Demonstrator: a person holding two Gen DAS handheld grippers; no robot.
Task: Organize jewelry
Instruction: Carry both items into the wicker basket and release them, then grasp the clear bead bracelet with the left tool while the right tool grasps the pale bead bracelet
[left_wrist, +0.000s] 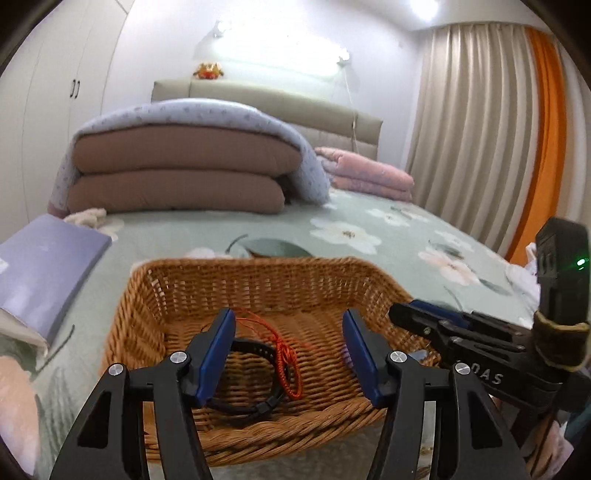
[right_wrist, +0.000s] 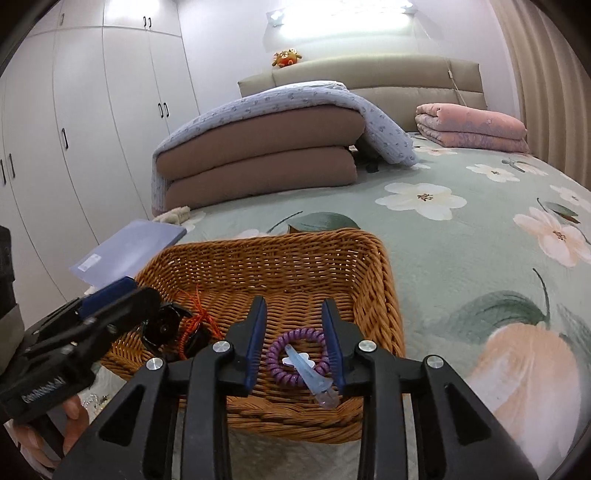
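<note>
Wicker basket (left_wrist: 258, 435) sat on the bed (left_wrist: 369, 229), near its front edge. Four pieces already lay inside: black band (left_wrist: 255, 347) and red cord (left_wrist: 284, 354) toward the basket's left side, purple coil tie (right_wrist: 295, 356) with pale blue clip (right_wrist: 310, 373) across it by the near right corner. Sorting looked mostly done. Left gripper (left_wrist: 288, 354) and right gripper (right_wrist: 293, 347) hung over the basket, jaws parted, empty.

Baskets: one basket (right_wrist: 384, 295) is sitting on the bed (right_wrist: 480, 258).
Items lying in the basket: four, namely one black band (left_wrist: 255, 406), one red cord (left_wrist: 284, 354), one purple coil tie (right_wrist: 275, 360), one blue clip (right_wrist: 314, 380).
Folders: one folder (left_wrist: 44, 273) is lying beside the basket.
Folded quilts: two are showing, a brown quilt (right_wrist: 258, 158) and a pink quilt (right_wrist: 472, 125).
</note>
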